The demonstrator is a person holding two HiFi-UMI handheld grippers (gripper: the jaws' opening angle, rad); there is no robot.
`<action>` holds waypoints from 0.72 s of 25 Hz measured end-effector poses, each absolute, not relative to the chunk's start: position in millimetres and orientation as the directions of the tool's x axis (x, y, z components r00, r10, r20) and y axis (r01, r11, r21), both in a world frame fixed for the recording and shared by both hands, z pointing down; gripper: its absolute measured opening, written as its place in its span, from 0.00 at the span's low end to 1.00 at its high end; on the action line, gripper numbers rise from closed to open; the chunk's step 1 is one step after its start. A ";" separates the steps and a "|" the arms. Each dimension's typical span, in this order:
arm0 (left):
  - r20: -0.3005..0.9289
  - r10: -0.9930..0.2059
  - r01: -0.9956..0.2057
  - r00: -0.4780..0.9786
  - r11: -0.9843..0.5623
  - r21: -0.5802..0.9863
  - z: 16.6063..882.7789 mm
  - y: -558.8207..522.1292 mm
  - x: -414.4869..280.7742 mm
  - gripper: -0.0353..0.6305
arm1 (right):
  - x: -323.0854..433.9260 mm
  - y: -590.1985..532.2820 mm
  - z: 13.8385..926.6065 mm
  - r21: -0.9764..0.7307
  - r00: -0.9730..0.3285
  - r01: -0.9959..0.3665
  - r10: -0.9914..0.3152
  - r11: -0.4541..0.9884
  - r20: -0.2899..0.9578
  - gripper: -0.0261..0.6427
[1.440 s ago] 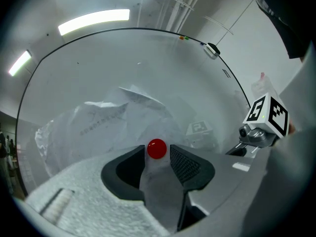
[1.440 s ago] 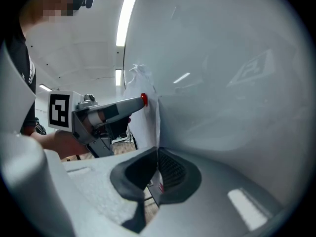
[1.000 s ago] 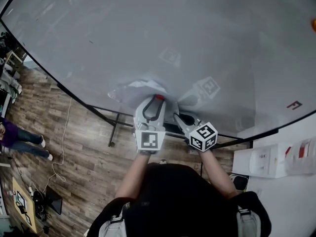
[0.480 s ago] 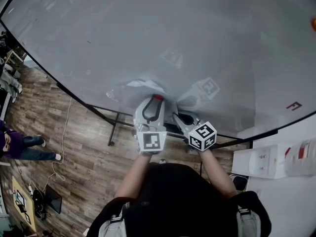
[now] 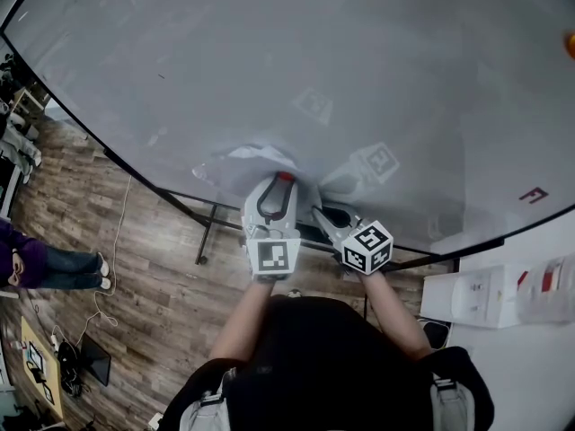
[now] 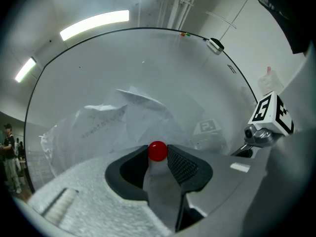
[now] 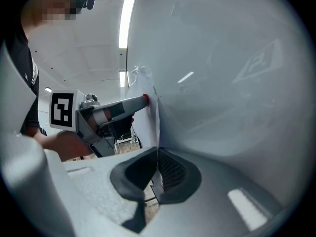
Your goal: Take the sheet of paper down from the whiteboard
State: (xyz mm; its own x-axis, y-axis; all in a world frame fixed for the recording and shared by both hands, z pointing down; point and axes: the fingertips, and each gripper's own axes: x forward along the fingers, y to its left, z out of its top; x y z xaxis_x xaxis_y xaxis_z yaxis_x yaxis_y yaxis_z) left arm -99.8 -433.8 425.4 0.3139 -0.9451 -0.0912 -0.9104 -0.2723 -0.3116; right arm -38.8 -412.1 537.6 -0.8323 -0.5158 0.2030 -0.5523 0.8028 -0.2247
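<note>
A crumpled white sheet of paper (image 5: 256, 158) hangs low on the big whiteboard (image 5: 359, 79). A round red magnet (image 5: 286, 177) sits on the sheet. My left gripper (image 5: 284, 182) points at the board with its jaws shut on that red magnet (image 6: 157, 151), and the sheet (image 6: 113, 122) spreads behind it. My right gripper (image 5: 316, 210), just right of the left one, is shut on the sheet's side edge. In the right gripper view the paper (image 7: 148, 117) runs up from between the closed jaws (image 7: 157, 154) to the magnet (image 7: 145, 98).
The board stands on a black frame (image 5: 208, 232) over a wooden floor. A bystander (image 5: 45, 263) is at the far left. A white cabinet (image 5: 476, 294) stands at the right. A small red mark (image 5: 534, 193) is on the board's lower right.
Both grippers have kept their places on the magnet and the paper. The bystander at the left has shifted a little across the floor.
</note>
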 end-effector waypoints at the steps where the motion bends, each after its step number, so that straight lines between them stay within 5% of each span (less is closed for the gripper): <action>1: -0.088 -0.946 -0.911 0.313 -0.272 -0.311 425.7 -434.2 -99.9 0.25 | -38.7 -412.1 537.5 -0.226 -0.834 -0.550 -0.514 0.804 0.203 0.05; 18: -0.023 -0.957 -0.922 0.289 -0.271 -0.278 451.2 -408.3 -90.7 0.25 | -28.7 -397.1 538.7 -0.310 -0.852 -0.524 -0.492 0.793 0.180 0.04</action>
State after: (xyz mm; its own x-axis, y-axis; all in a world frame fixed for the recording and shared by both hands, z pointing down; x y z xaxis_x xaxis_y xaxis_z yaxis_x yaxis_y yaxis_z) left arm -90.7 -408.3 451.2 0.2886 -0.9572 -0.0233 -0.9215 -0.2711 -0.2780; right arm -28.7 -397.1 538.7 -0.8517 -0.4922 0.1798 -0.5239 0.7934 -0.3100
